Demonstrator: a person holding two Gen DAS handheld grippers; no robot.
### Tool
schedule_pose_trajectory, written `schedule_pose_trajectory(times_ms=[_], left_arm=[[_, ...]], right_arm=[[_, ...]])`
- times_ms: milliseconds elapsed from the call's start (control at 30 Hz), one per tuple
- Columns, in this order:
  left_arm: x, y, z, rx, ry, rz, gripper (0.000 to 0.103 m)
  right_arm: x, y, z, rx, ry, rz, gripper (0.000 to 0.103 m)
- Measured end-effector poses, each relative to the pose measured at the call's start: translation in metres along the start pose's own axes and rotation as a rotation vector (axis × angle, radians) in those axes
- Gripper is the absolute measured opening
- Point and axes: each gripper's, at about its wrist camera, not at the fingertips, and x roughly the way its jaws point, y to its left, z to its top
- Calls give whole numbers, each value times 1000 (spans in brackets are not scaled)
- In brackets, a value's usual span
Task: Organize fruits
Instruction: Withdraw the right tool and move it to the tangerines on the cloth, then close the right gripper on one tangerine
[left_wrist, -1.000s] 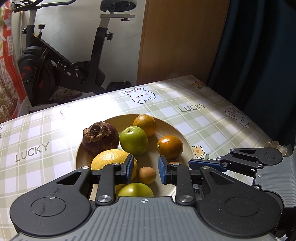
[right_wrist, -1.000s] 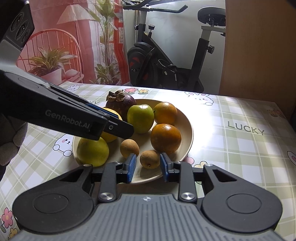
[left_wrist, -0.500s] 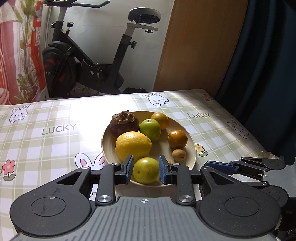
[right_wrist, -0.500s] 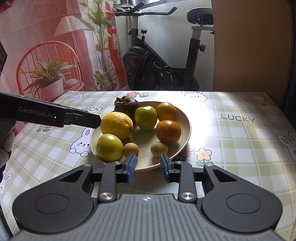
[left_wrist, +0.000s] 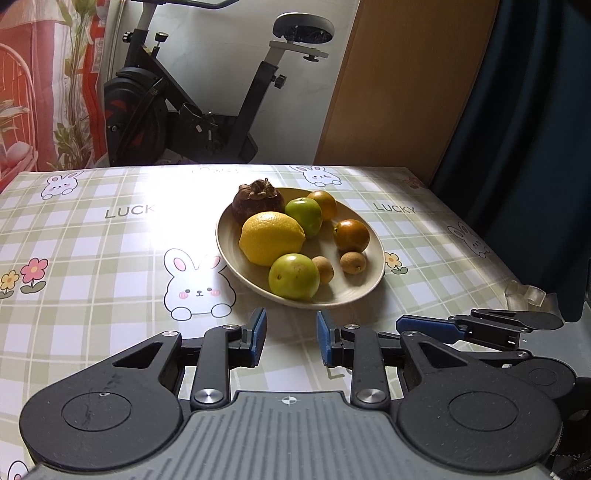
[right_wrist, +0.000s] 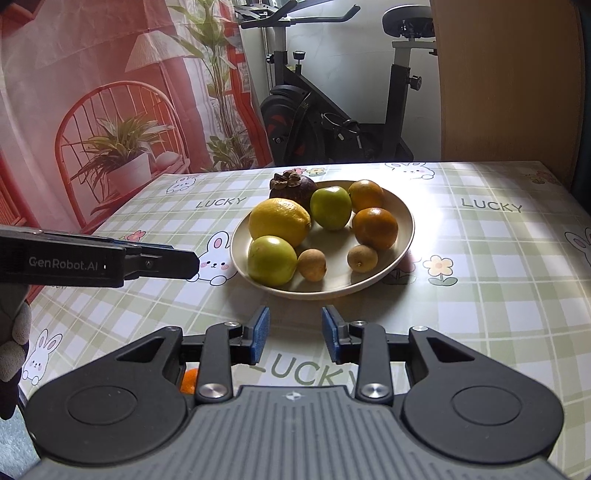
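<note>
A beige plate (left_wrist: 347, 291) (right_wrist: 369, 284) on the checked tablecloth holds a lemon (left_wrist: 271, 238) (right_wrist: 279, 221), two green fruits (left_wrist: 293, 276) (right_wrist: 271, 260), a dark mangosteen (left_wrist: 258, 201) (right_wrist: 291, 186), two oranges (left_wrist: 351, 235) (right_wrist: 375, 228) and two small brown fruits (left_wrist: 352, 262) (right_wrist: 312, 264). My left gripper (left_wrist: 291, 325) (right_wrist: 195, 262) hovers shut and empty in front of the plate, on its left side. My right gripper (right_wrist: 295, 321) (left_wrist: 402, 323) is shut and empty too, a short way before the plate's near rim.
An exercise bike (left_wrist: 192, 110) (right_wrist: 332, 110) stands behind the table, beside a wooden panel (left_wrist: 399, 85) and a dark curtain (left_wrist: 535, 110). A small orange thing (right_wrist: 189, 380) shows under the right gripper. A gloved hand (right_wrist: 11, 339) is at the left edge.
Both grippers have drawn back from over the plate, so the fruits now lie farther ahead. The left gripper has left the space above the fruits in the right wrist view.
</note>
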Motion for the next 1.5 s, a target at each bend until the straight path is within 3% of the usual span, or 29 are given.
schedule_pose_trajectory(times_ms=[400, 533, 733, 1033, 1267, 1500], left_arm=[[-3, 8, -21, -46, 23, -23, 31], [-5, 17, -23, -72, 25, -23, 38], [-5, 22, -26, -87, 29, -25, 38], [-1, 26, -29, -99, 35, -29, 38], [2, 26, -31, -93, 52, -19, 38], [5, 27, -34, -99, 63, -29, 38]], right_arm=[[-4, 17, -14, -31, 37, 14, 37], [0, 28, -17, -67, 67, 61, 47], [12, 51, -22, -157, 125, 96, 54], [26, 57, -26, -196, 177, 89, 55], [30, 61, -24, -231, 171, 102, 40], [41, 62, -18, -253, 140, 80, 40]])
